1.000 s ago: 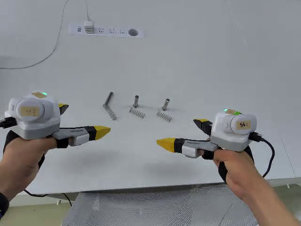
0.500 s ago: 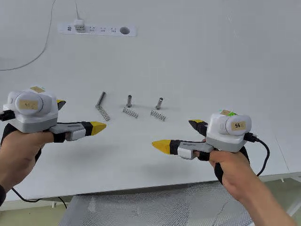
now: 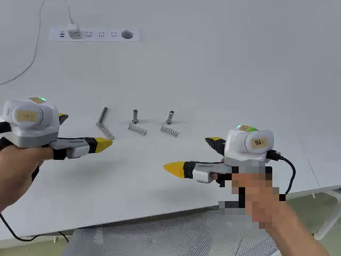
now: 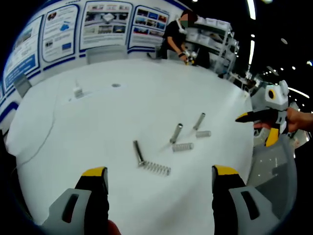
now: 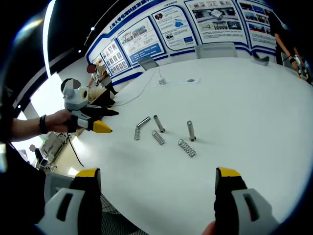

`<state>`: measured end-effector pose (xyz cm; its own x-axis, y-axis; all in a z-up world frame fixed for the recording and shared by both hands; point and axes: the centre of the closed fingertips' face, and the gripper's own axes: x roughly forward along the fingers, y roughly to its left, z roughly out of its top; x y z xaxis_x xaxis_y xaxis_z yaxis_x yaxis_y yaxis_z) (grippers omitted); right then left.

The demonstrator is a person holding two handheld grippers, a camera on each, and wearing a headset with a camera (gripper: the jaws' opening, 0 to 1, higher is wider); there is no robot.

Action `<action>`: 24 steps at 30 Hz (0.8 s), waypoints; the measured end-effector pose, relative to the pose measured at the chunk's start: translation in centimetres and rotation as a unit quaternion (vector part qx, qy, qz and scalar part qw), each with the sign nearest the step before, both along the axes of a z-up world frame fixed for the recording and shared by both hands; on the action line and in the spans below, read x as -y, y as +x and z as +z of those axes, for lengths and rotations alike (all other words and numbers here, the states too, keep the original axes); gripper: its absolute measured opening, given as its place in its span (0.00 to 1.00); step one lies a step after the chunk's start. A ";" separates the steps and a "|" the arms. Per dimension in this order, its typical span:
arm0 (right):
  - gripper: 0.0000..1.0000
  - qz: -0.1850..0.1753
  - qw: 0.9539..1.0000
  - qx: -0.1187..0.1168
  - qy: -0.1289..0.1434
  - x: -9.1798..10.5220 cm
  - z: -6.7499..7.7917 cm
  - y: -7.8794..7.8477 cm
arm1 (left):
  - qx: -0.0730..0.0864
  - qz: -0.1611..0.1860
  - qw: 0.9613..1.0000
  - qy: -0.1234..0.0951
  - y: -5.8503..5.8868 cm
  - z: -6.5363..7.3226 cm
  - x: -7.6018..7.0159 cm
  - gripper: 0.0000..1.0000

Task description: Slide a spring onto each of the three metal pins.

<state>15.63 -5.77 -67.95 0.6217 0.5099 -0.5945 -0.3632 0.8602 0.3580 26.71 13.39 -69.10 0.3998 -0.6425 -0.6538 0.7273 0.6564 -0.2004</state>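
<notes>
Three metal pins stand in a row on the white table: the left pin [image 3: 102,116] lies flat, while the middle pin [image 3: 135,115] and right pin [image 3: 170,117] stand upright. A spring lies just in front of each: left spring [image 3: 108,130], middle spring [image 3: 137,128], right spring [image 3: 170,130]. My left gripper [image 3: 83,130] hovers open and holds nothing, to the left of the row. Nearer the front edge, my right gripper [image 3: 192,154] is open too. The left gripper view has the flat pin [image 4: 138,152] and its spring [image 4: 156,168] ahead of the jaws.
A white power strip [image 3: 96,34] with a plugged cable lies at the back of the table. The table's front edge [image 3: 160,213] runs just below my hands, with grey mesh underneath. A person [image 4: 178,36] stands beyond the far side of the table.
The head camera has swung, so the whole scene sits further left and up. Both grippers stay open near the same places. Pins and springs have not moved.
</notes>
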 end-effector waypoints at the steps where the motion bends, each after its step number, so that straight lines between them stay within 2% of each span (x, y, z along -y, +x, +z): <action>1: 0.99 -0.001 1.000 0.000 0.000 0.1 0.0 0.0 | -0.001 -0.002 1.000 0.001 0.2 -0.1 0.2 0.88; 10: 0.98 -0.005 1.000 0.000 0.003 0.1 0.0 0.0 | -0.002 -0.009 1.000 0.008 2.0 -0.9 1.2 0.85; 13: 0.98 -0.005 1.000 0.000 0.005 0.0 0.1 0.0 | -0.004 -0.007 1.000 0.017 2.6 -1.4 1.3 0.83; 24: 0.98 0.002 1.000 -0.006 0.007 -0.5 -0.4 -0.2 | -0.017 -0.008 0.999 0.027 3.9 -3.4 1.7 0.82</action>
<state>15.42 -5.25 -68.30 0.6125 0.5211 -0.5945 -0.3618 0.8534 0.3753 30.57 11.74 -72.51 0.3667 -0.6120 -0.7007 0.7313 0.6552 -0.1896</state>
